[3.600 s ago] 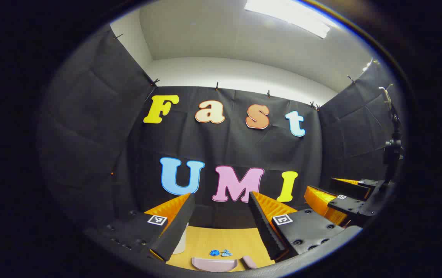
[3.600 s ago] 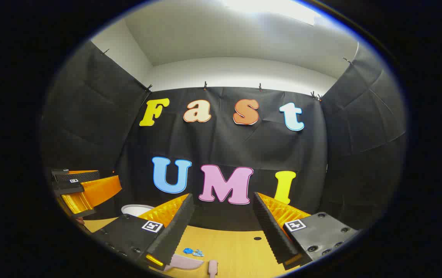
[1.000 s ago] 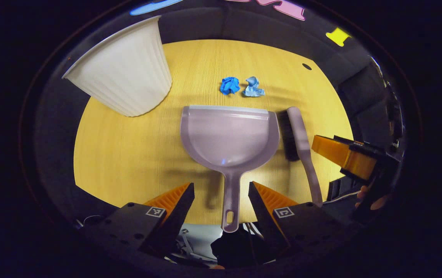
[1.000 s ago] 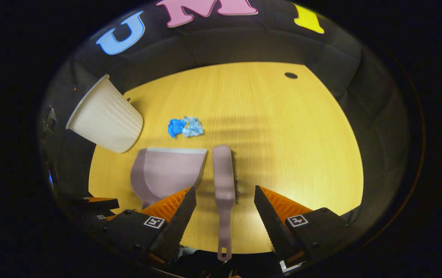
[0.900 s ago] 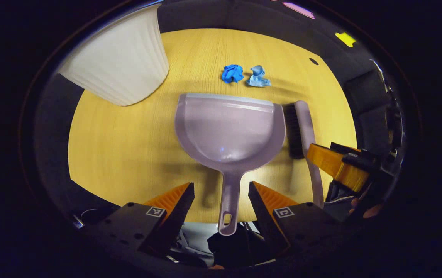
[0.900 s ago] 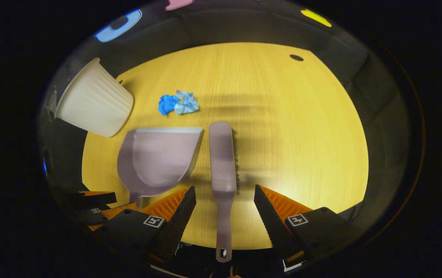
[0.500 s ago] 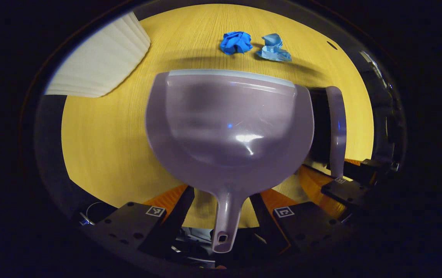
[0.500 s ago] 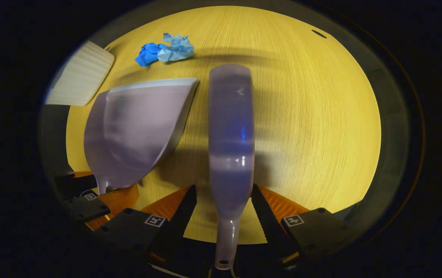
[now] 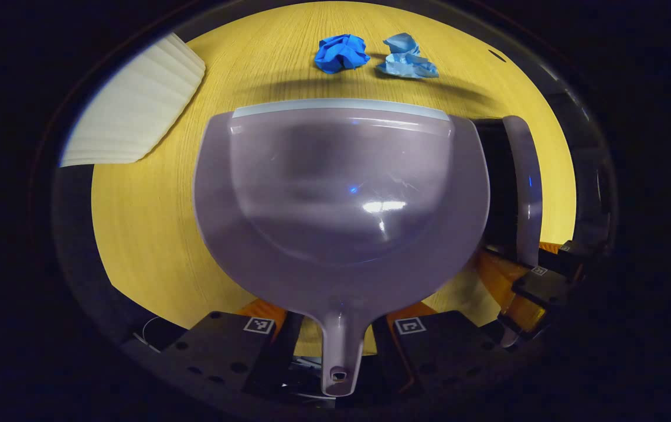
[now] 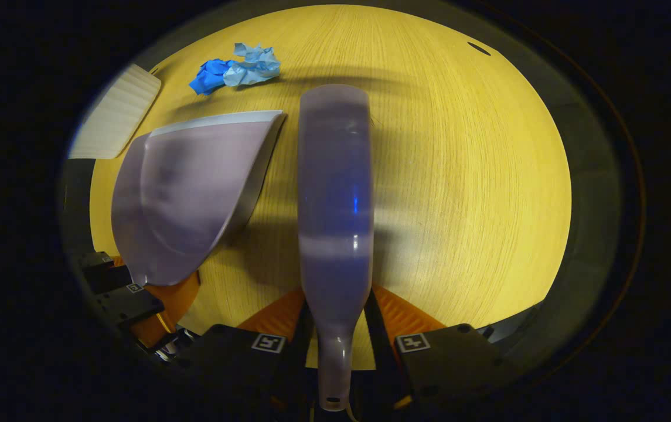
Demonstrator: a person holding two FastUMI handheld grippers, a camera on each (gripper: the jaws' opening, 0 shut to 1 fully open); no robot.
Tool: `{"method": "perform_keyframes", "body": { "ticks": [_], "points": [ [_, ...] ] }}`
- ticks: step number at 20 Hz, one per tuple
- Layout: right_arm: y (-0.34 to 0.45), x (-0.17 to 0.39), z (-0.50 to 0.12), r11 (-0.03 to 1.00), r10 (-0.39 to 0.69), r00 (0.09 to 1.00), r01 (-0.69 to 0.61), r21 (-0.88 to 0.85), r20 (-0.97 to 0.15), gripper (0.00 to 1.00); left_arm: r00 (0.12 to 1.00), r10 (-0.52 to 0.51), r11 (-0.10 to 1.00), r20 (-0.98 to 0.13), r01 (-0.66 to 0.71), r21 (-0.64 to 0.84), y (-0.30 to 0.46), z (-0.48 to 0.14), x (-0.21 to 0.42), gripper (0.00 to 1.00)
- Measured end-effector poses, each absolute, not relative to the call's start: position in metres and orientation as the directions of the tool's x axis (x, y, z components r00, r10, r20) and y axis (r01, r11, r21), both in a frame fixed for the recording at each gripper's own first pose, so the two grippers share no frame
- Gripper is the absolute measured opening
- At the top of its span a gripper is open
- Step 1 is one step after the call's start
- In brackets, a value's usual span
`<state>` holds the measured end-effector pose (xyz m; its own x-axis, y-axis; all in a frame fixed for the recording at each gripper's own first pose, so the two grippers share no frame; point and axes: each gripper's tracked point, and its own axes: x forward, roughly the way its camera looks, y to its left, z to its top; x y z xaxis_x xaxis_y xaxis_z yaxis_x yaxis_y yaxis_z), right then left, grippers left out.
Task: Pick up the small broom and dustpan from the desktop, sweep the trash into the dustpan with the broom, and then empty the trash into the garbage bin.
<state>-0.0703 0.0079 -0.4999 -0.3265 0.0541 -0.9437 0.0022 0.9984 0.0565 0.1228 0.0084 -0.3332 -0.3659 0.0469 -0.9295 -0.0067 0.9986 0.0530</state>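
Observation:
A mauve dustpan [image 9: 341, 193] lies flat on the wooden desktop [image 9: 147, 234], its lip facing two crumpled scraps: dark blue trash [image 9: 341, 51] and light blue trash [image 9: 406, 60]. My left gripper [image 9: 338, 316] is shut on the dustpan's handle. A mauve broom [image 10: 335, 176] lies alongside the dustpan [image 10: 194, 187], dark bristles facing the pan in the left gripper view. My right gripper [image 10: 335, 308] is shut on the broom's handle. The scraps [image 10: 235, 70] sit just beyond both tools.
A white ribbed garbage bin [image 9: 136, 111] stands at the far left of the desktop, also at the left edge [image 10: 115, 120] of the right gripper view. A small dark hole [image 10: 479, 48] marks the desktop's far right. Bare wood [image 10: 464, 176] lies right of the broom.
Both grippers came down from facing the booth wall to the desktop. In the last half second each pair of fingers closed in on its handle: left on the dustpan, right on the broom.

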Motion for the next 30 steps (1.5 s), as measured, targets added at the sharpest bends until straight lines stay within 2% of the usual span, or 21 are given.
{"method": "perform_keyframes", "body": {
  "ticks": [2, 3, 4, 7, 9, 12, 14, 15, 19, 20, 21, 25, 27, 28, 30],
  "points": [
    [0.008, -0.07, -0.502, 0.998, 0.048, -0.321, -0.011, 0.055, -0.946, 0.4, -0.405, 0.052, 0.999, -0.913, 0.025, 0.046, 0.008, -0.334, 0.117, 0.4],
    [0.008, -0.071, -0.502, 0.998, 0.05, -0.323, -0.017, 0.058, -0.945, 0.4, -0.406, 0.057, 0.998, -0.912, 0.039, 0.046, 0.009, -0.329, 0.121, 0.33],
    [0.009, -0.071, -0.501, 0.998, 0.048, -0.317, -0.02, 0.057, -0.947, 0.29, -0.414, 0.056, 0.998, -0.908, 0.041, 0.043, 0.009, -0.33, 0.119, 0.31],
    [0.011, -0.071, -0.502, 0.997, 0.05, -0.311, -0.036, 0.064, -0.949, 0.26, -0.414, 0.051, 0.997, -0.909, 0.072, 0.023, 0.011, -0.331, 0.119, 0.29],
    [0.011, -0.072, -0.5, 0.996, 0.069, -0.313, -0.029, 0.082, -0.947, 0.21, -0.415, 0.051, 0.994, -0.908, 0.114, 0.004, 0.015, -0.33, 0.118, 0.28],
    [0.012, -0.066, -0.494, 0.988, 0.119, -0.319, -0.054, 0.143, -0.94, 0.21, -0.398, 0.04, 0.986, -0.917, 0.166, -0.029, 0.028, -0.324, 0.117, 0.26],
    [0.004, -0.045, -0.488, 0.988, 0.121, -0.275, -0.06, 0.143, -0.954, 0.21, -0.383, 0.031, 0.982, -0.923, 0.186, -0.044, 0.037, -0.316, 0.117, 0.24],
    [0.0, -0.03, -0.484, 0.987, 0.123, -0.249, -0.066, 0.144, -0.961, 0.21, -0.369, 0.035, 0.977, -0.929, 0.206, -0.045, 0.042, -0.314, 0.12, 0.26],
    [-0.024, 0.056, -0.481, 0.977, 0.072, -0.152, -0.189, 0.101, -0.986, 0.21, -0.335, 0.093, 0.957, -0.938, 0.289, -0.008, 0.072, -0.307, 0.121, 0.25],
    [-0.043, 0.113, -0.492, 0.951, 0.004, -0.081, -0.308, 0.029, -0.997, 0.2, -0.323, 0.11, 0.945, -0.94, 0.327, -0.002, 0.082, -0.307, 0.124, 0.23],
    [-0.056, 0.145, -0.499, 0.916, -0.043, -0.049, -0.4, -0.02, -0.998, 0.2, -0.311, 0.135, 0.929, -0.941, 0.369, 0.011, 0.093, -0.309, 0.126, 0.25],
    [-0.031, 0.189, -0.522, 0.871, 0.007, -0.092, -0.489, 0.051, -0.996, 0.2, -0.323, 0.145, 0.911, -0.935, 0.413, -0.001, 0.106, -0.317, 0.126, 0.25],
    [0.0, 0.177, -0.549, 0.798, 0.001, -0.158, -0.595, 0.096, -0.987, 0.2, -0.323, 0.157, 0.898, -0.933, 0.44, -0.001, 0.111, -0.323, 0.13, 0.27],
    [0.004, 0.17, -0.557, 0.762, -0.039, -0.181, -0.642, 0.088, -0.983, 0.21, -0.327, 0.16, 0.895, -0.931, 0.446, -0.002, 0.112, -0.325, 0.129, 0.25],
    [0.023, 0.15, -0.554, 0.672, -0.047, -0.237, -0.726, 0.145, -0.97, 0.2, -0.325, 0.169, 0.886, -0.93, 0.464, -0.001, 0.116, -0.328, 0.129, 0.23]
  ]
}}
